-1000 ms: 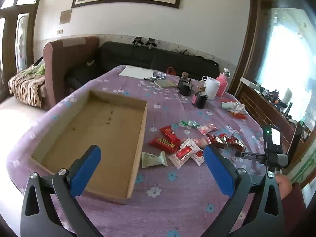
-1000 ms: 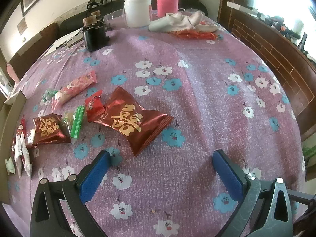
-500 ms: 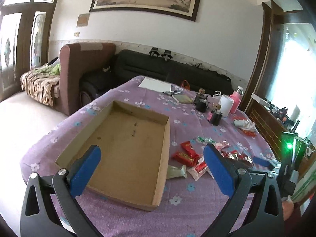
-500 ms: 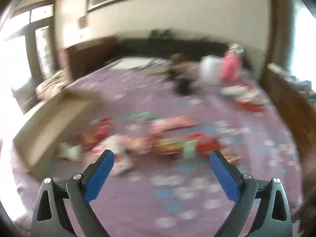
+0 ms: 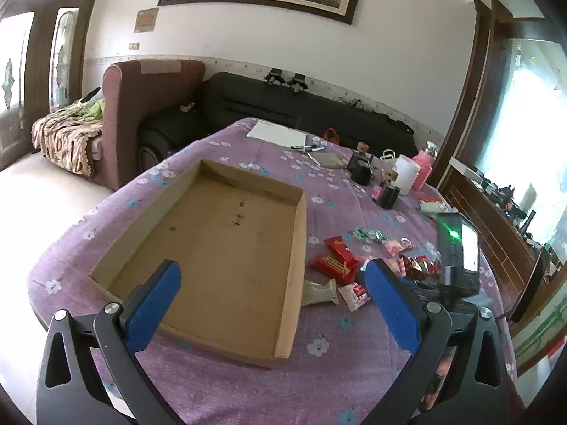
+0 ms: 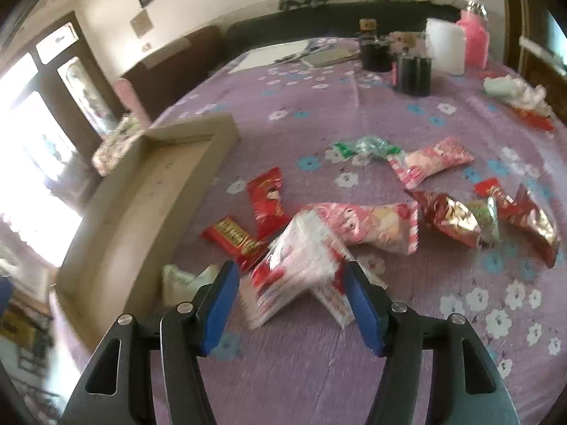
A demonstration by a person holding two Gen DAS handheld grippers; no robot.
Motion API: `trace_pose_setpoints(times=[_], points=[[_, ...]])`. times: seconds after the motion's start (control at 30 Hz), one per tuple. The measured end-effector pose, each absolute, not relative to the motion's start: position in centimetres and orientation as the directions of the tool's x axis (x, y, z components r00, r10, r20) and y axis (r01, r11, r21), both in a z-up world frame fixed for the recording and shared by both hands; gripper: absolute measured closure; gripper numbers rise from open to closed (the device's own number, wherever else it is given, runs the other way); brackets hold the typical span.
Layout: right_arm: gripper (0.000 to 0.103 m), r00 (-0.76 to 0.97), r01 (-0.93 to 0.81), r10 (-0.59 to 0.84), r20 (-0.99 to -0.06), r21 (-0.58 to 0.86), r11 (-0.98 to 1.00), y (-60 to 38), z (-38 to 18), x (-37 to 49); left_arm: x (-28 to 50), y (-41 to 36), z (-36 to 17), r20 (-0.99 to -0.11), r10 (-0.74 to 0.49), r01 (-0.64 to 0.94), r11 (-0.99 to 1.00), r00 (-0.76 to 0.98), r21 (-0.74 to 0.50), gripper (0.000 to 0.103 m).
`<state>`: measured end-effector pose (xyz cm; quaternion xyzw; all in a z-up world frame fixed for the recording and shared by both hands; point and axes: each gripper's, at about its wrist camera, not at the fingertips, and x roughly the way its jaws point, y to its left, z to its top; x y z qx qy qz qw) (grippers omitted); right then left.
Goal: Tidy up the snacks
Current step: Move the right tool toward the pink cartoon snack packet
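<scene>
Cardboard tray: shallow, open-topped, brown, flat on the purple flowered cloth, nothing inside.
Snack packets: scattered on the cloth just beside the tray's long side.
Red packets: two, nearest the tray, one overlapping the other.
White-and-red packets: blurred, tilted, overlapping.
Pink packet: long, lying flat.
Pale green packet: touching or almost touching the tray wall.
Foil packets: dark red, crumpled, farther out.

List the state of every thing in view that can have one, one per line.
Cardboard tray: open-topped, nothing inside.
Left gripper: open, nothing between the jaws.
Right gripper: jaws just been closing around the white-and-red packet; contact unclear through blur.
Other snack packets: sealed, loose on the tablecloth.
White tub: upright.
</scene>
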<state>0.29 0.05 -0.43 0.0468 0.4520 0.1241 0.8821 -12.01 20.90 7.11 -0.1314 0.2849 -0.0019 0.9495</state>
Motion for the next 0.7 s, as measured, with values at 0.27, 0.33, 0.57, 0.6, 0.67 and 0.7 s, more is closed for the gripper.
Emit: trace_pose_setpoints(times=[0.27,0.33,0.57,0.6,0.67,0.7], points=[[0.102,0.563,-0.164,0.174,-0.808,0.097,0.982,-0.9,-0.8,0.2,-11.4,18.6,6.5,-0.572,-0.138,-0.005,0.97,0.809,-0.242,0.0],[0.102,0.555,-0.159,0.156,-0.817,0.079,0.984,-2.1,-0.8,-0.4,-11.2,17.6,6.2,-0.583,-0.16,0.021,0.971,0.797,-0.237,0.0],[0.095,0.555,-0.092,0.141,-0.82,0.108,0.99,-9.2,-0.8,-2.6,-9.5,12.4,4.1,-0.656,-0.26,0.17,0.965,0.709,-0.2,0.0],[0.095,0.565,-0.105,0.193,-0.802,0.162,0.981,-10.1,-0.3,-2.8,-9.2,11.4,3.8,-0.669,-0.267,0.197,0.964,0.694,-0.181,0.0],[0.081,0.58,-0.128,0.237,-0.779,0.201,0.971,-10.9,0.4,-2.6,-8.9,9.9,3.2,-0.685,-0.256,0.24,0.963,0.682,-0.122,0.0],[0.079,0.593,-0.144,0.246,-0.767,0.199,0.969,-10.9,0.9,-2.4,-8.7,9.3,2.9,-0.691,-0.246,0.254,0.963,0.68,-0.093,0.0]])
